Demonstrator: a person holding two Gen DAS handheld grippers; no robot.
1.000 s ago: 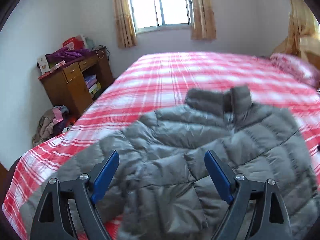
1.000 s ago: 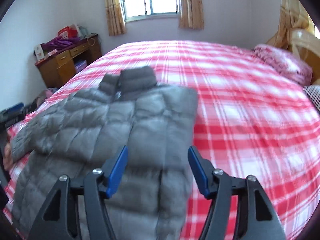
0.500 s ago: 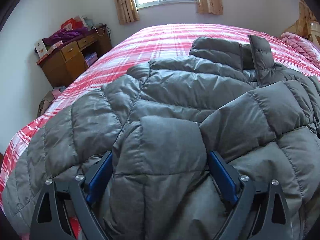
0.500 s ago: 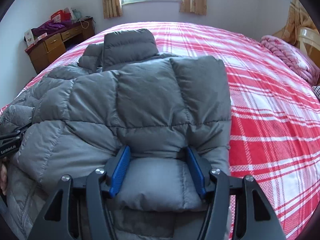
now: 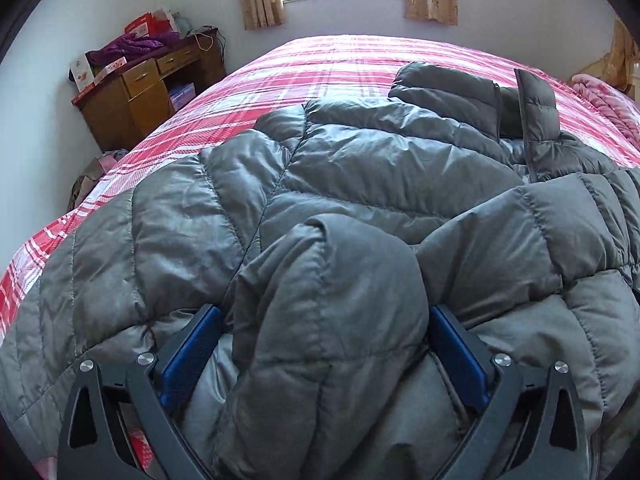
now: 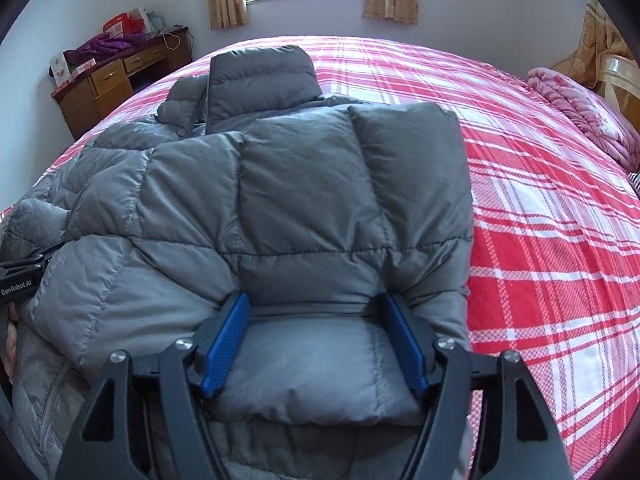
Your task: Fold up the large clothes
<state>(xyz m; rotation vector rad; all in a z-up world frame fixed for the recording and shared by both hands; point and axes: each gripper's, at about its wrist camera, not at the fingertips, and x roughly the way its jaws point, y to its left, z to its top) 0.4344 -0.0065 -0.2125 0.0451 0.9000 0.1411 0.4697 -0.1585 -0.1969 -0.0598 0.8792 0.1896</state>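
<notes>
A grey puffer jacket (image 5: 360, 168) lies spread on the red plaid bed (image 5: 320, 64), collar toward the window. In the left wrist view a puffy fold of it bulges up between the blue pads of my left gripper (image 5: 326, 320), whose jaws are opening and stand very wide. In the right wrist view the jacket (image 6: 304, 184) has a folded panel lying on top. Its near edge sits bunched between the pads of my right gripper (image 6: 314, 308), which still touch it while those jaws are opening. The left gripper's body (image 6: 16, 276) shows at that view's left edge.
A wooden desk (image 5: 136, 96) piled with boxes and purple cloth stands by the wall at the left. Clothes (image 5: 88, 176) lie heaped on the floor beside it. A pink blanket (image 6: 580, 108) and a chair (image 6: 620, 76) sit at the bed's far right. Bare plaid bedspread (image 6: 540, 220) stretches right of the jacket.
Both grippers came down toward the bed, and the jacket, hanging and blurred a second ago, now rests spread on it. Both pairs of jaws stand wider than before.
</notes>
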